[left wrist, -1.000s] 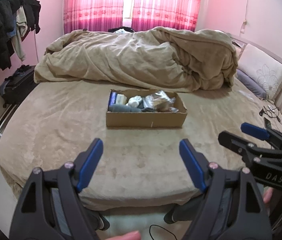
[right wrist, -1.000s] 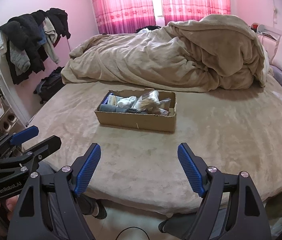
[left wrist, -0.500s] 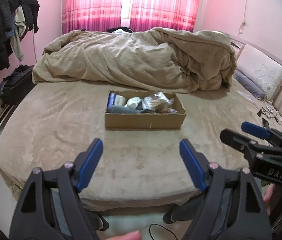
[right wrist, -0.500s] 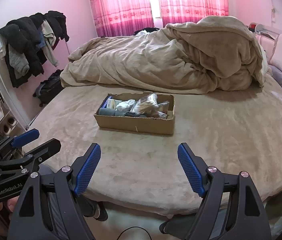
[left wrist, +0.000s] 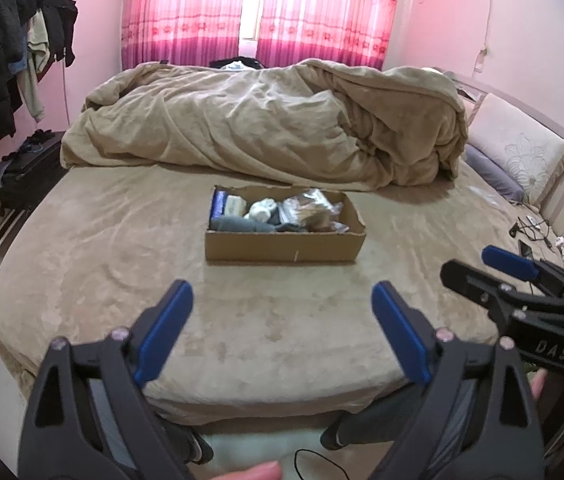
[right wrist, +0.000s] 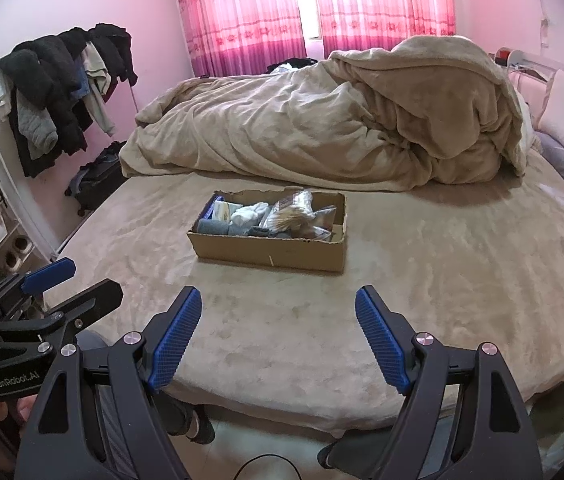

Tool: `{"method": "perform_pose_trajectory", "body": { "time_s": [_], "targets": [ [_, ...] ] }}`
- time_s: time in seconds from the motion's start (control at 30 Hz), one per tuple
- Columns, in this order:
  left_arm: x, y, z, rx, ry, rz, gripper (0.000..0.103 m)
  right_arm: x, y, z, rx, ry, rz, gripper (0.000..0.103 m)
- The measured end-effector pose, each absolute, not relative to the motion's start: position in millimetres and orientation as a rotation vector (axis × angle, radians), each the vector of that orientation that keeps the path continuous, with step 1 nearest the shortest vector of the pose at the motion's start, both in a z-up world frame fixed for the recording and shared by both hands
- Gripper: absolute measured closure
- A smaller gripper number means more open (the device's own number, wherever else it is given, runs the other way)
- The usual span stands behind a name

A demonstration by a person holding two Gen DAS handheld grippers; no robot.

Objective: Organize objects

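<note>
While its ribbed blue pads are spreading wider on nothing, the left gripper [left wrist: 282,304] is hovering over plush tan bedding [left wrist: 82,264]; the right gripper [right wrist: 278,312] is gaping empty. Ahead, well apart, a shallow rectangular cardboard box [right wrist: 270,250] is sitting, holding crinkly packets and soft socks.

Daylight is admitted through the pink curtains [left wrist: 258,16] at top centre, where glare is seen at the gap. The walls are tinted pink. Strong fisheye bending and dark vignetting are seen at the corners. Slight softness is noted throughout.
</note>
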State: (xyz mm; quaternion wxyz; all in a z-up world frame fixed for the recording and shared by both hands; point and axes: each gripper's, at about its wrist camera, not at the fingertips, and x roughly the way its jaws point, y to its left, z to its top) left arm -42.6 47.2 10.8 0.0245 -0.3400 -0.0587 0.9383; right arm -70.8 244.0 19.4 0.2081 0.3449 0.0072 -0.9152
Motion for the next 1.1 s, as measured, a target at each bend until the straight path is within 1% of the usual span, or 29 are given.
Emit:
{"method": "perform_pose_trajectory", "body": {
  "time_s": [0.2,0.4,0.47,0.5,0.53,1.1],
  "targets": [
    [-41.1,40.1,10.3,-1.057,-0.196,2.915,0.011,-70.9,244.5,24.5,0.947,0.023,-2.554,0.021],
    [-41.7,34.1,8.4,-1.063,-0.224,2.91,0.008,-73.2,242.9,23.2,0.968,0.033,-2.544,0.021],
    [-41.9,32.7,7.6,-1.064,-0.229,2.911,0.008,-74.5,241.9,22.1,0.973,0.034,-2.539,0.018],
    [-41.7,32.0,7.3,-1.066,-0.233,2.91,0.008,-74.7,241.9,21.2,0.974,0.031,-2.538,0.013],
    [-42.0,30.9,6.7,-1.068,-0.236,2.908,0.007,-75.2,241.9,20.3,0.973,0.029,-2.54,0.012],
    [-47.0,23.7,0.3,-1.074,-0.248,2.919,0.007,-77.8,240.5,16.9,0.979,0.034,-2.547,0.012]
  ]
}}
